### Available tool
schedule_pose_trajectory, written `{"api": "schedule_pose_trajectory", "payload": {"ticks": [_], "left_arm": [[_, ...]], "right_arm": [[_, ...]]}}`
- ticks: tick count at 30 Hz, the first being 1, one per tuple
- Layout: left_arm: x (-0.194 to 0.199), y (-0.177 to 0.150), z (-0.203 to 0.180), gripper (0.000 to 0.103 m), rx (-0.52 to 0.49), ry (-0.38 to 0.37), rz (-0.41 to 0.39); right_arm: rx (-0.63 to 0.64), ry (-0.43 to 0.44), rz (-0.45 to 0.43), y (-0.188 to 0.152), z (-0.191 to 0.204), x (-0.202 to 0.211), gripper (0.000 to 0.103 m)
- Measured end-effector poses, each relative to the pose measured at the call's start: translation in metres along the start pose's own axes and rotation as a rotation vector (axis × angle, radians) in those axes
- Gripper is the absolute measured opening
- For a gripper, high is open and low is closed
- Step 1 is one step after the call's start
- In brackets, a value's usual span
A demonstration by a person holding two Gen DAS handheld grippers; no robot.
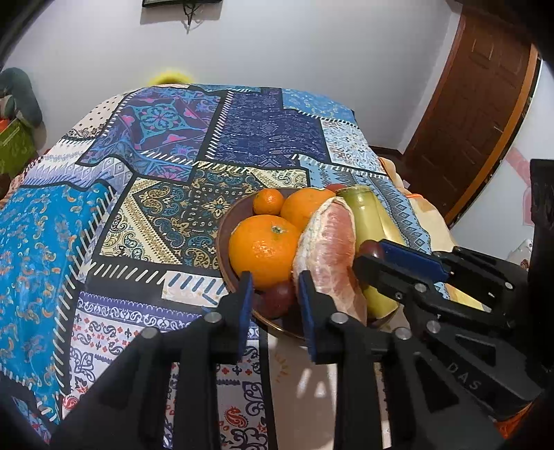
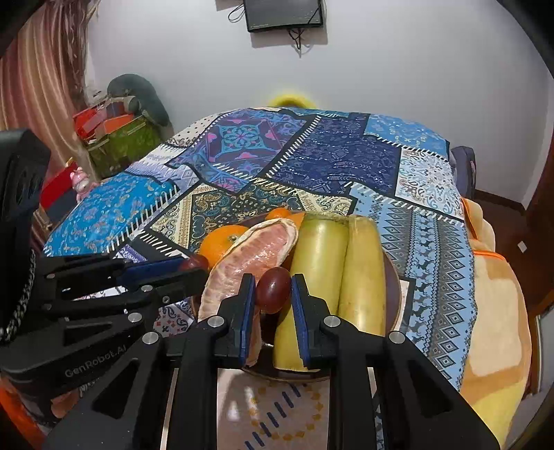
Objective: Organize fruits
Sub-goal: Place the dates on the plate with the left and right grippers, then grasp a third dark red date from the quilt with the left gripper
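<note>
glossy dark-red grape (image 2: 273, 290), oval, smooth-skinned

White wall (image 2: 415, 69), wood door (image 1: 477, 114), patchwork tablecloth (image 1: 138, 194), wall TV (image 2: 284, 14).

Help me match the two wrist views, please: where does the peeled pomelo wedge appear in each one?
Left wrist: the peeled pomelo wedge stands right of centre, just right of the left gripper, beside the big orange.
Right wrist: the wedge sits left of centre, left of the right gripper.
Shared landmark: the brown bowl holding the fruit.
</note>
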State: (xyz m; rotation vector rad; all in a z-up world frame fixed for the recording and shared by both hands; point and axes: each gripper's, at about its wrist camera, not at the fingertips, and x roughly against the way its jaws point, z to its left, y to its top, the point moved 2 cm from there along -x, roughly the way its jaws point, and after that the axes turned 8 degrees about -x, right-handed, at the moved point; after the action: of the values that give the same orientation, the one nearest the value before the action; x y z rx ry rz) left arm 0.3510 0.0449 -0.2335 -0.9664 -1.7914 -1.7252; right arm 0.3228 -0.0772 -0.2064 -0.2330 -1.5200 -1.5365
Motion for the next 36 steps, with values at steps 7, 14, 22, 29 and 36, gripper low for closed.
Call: {"api": "schedule_pose_trajectory", "payload": {"ticks": [7,14,22,29,36], "left_arm": [[0.001,0.0,0.002,0.032,0.009,-0.003,0.003],[0.019,0.001,0.0,0.032,0.003,0.013,-0.025],[0.059,-0.002,-0.012,0.032,-0.027,0.017,-0.067],[0.063,-0.03,-0.047,0.042,-0.085,-0.021,0.002],[0.048,-0.049,-0.097,0.042,-0.13,-0.097,0.088]], "right_arm": [[0.008,-0.009,0.01,-0.001,0.0,0.0,0.021],[-0.008,-0.029,-0.014,0.002,-0.007,0.013,0.028],[-0.031,-0.035,-0.07,0.005,-0.012,0.053,0.028],[-0.039,-0.064,-0.066,-0.019,-0.02,0.084,0.028],[-0.072,-0.132,-0.026,-0.051,-0.052,0.108,0.028]]}}
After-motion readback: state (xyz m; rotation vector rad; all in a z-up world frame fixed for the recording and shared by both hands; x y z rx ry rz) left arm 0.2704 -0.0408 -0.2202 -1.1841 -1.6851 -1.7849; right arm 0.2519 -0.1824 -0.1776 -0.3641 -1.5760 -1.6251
